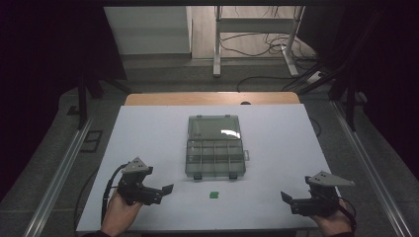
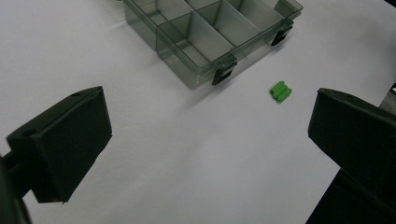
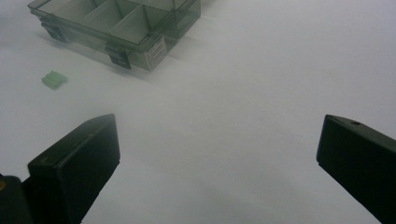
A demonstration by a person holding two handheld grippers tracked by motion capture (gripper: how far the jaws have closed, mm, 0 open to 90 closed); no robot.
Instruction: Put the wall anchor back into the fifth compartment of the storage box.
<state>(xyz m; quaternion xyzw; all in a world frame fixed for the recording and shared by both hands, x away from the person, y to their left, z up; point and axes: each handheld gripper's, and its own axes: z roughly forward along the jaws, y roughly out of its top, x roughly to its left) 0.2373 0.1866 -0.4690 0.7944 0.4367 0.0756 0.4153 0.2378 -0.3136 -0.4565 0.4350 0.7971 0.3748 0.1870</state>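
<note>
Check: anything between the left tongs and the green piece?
Nothing: bare white table between the left tongs and the green piece, seen in the left gripper view.

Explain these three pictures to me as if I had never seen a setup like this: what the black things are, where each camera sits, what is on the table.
No robot here: a person holds a tool in each hand. The left hand-held gripper and the right hand-held gripper each have two black jaws that pinch. Both stand open and hold nothing.

The high view looks down from above the person's side of the white table. The other two pictures come from cameras riding on each tool, looking out between its own jaws.

On the table lies a clear compartment box with its lid open. Just in front of it, apart from it, lies a small green piece, between the two tools.
</note>
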